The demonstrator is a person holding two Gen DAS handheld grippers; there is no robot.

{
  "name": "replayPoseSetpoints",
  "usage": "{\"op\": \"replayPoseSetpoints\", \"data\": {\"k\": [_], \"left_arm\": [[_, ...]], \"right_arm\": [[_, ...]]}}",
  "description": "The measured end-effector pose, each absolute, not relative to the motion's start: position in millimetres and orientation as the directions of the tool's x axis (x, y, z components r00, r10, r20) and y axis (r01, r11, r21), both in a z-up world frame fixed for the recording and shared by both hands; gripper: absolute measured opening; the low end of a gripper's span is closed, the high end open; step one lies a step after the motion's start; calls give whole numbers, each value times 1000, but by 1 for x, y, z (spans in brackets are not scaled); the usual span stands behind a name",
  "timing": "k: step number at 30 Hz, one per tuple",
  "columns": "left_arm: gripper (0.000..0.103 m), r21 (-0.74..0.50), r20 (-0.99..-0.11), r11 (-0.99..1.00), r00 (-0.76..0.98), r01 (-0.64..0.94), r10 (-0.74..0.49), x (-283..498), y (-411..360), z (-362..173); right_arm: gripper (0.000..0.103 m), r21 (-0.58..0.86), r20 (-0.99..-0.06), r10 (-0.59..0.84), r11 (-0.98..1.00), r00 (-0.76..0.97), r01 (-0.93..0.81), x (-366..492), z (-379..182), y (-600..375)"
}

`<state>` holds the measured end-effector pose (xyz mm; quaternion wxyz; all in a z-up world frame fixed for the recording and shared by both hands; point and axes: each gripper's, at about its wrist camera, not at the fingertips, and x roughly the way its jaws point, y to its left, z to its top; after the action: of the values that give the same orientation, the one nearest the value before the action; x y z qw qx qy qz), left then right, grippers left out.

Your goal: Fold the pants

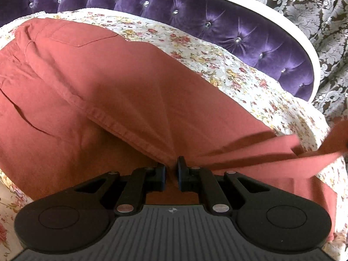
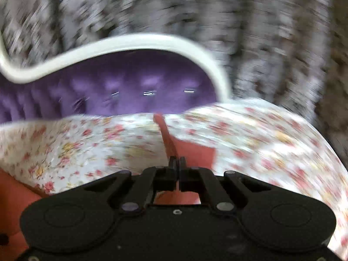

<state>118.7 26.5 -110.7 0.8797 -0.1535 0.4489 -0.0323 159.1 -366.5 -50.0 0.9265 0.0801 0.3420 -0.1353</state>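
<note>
Rust-red pants lie spread on a floral bedsheet, waist and back pocket at the upper left. My left gripper is shut on a bunched fold of the pants, with cloth pinched between its black fingers. In the right wrist view, which is motion-blurred, my right gripper is shut on a strip of the same pants and holds it above the sheet. A lifted red leg end shows at the right edge of the left wrist view.
A purple tufted headboard with a white frame runs behind the bed; it also shows in the right wrist view. A grey damask curtain hangs behind it.
</note>
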Motion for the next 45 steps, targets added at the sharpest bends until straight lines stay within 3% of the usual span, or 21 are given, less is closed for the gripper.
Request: {"op": "replayPoseSetpoints", "data": {"k": [5, 8, 9, 10, 12, 13, 19, 20, 21, 22, 30, 38, 45], "left_arm": [[10, -276, -781, 958, 599, -77, -177, 118, 22, -111], [10, -271, -785, 959, 595, -80, -172, 118, 22, -109], [10, -269, -787, 960, 593, -80, -171, 117, 22, -108], [10, -268, -788, 960, 592, -80, -170, 117, 22, -108], [10, -261, -789, 962, 591, -79, -166, 116, 22, -108], [10, -257, -790, 963, 591, -78, -163, 116, 21, -108], [10, -244, -793, 967, 589, -75, -155, 118, 19, -109], [10, -242, -793, 967, 589, -72, -155, 118, 19, -109], [10, -240, -792, 968, 590, -68, -155, 119, 19, -108], [10, -239, -790, 969, 593, -65, -155, 119, 19, -107], [10, -218, -717, 976, 678, -1, -160, 94, 23, -60], [10, -246, -794, 969, 577, -14, -193, 83, 34, -93], [10, -246, -785, 969, 589, -10, -193, 77, 33, -93]], "right_arm": [[5, 171, -794, -110, 904, 598, 393, 94, -95, -410], [10, 244, -810, -60, 870, 584, 427, 71, -113, -420], [15, 274, -801, -48, 857, 597, 436, 65, -114, -423], [34, 293, -795, -46, 844, 605, 450, 62, -115, -426], [58, 311, -776, -76, 817, 626, 485, 53, -112, -435], [58, 309, -774, -91, 810, 627, 498, 48, -111, -435], [54, 366, -781, -89, 738, 618, 568, 49, -120, -454], [46, 366, -783, -95, 729, 615, 578, 48, -123, -456], [19, 371, -779, -97, 725, 620, 581, 47, -124, -457], [4, 388, -771, -85, 724, 631, 571, 48, -124, -457], [4, 333, -640, -161, 823, 752, 460, 21, -57, -433], [4, 213, -779, -150, 850, 609, 482, 14, -96, -431], [4, 215, -749, -170, 852, 640, 478, 7, -90, -430]]}}
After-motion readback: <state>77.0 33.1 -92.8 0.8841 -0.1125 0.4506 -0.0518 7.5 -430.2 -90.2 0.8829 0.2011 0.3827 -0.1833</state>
